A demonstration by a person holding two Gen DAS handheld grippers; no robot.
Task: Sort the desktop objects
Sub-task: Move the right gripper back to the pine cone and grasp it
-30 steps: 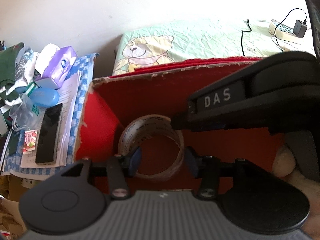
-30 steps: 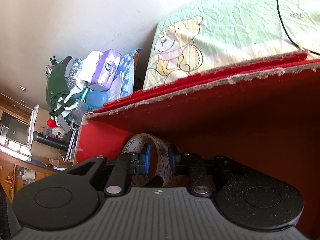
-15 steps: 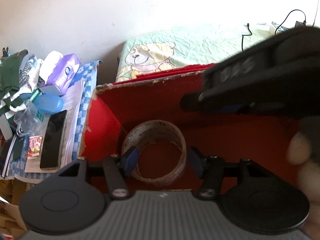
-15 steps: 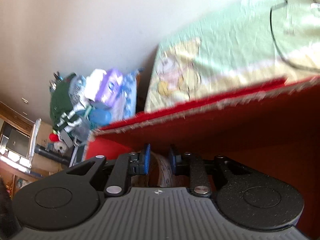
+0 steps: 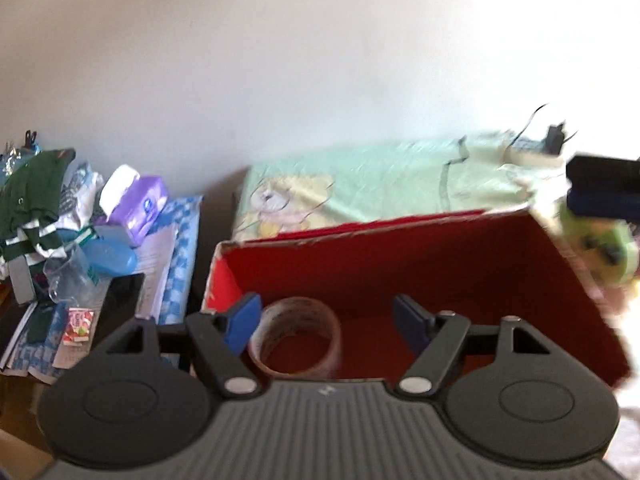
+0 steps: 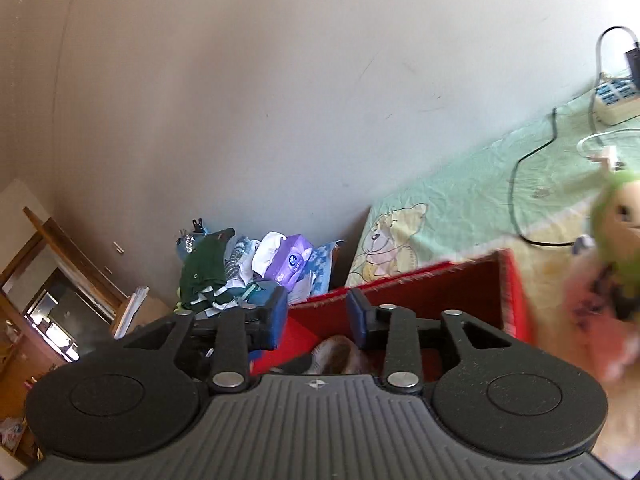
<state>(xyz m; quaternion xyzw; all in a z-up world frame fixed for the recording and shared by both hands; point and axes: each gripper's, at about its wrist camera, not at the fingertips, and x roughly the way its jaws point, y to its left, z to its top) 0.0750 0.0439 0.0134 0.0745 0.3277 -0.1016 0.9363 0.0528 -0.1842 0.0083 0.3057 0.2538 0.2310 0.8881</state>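
Left wrist view showed the tape roll [image 5: 295,334] lying in the red box [image 5: 440,264]; both grippers, left gripper [image 5: 326,322] and right gripper [image 6: 316,318], were spread and empty. Next likely called for reaching the green doll [image 6: 612,248].

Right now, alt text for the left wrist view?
The open left gripper hovers empty over a red box holding a roll of clear tape. Left of the box sits a cluttered pile with a purple tissue pack; a blurred green plush toy is at right.
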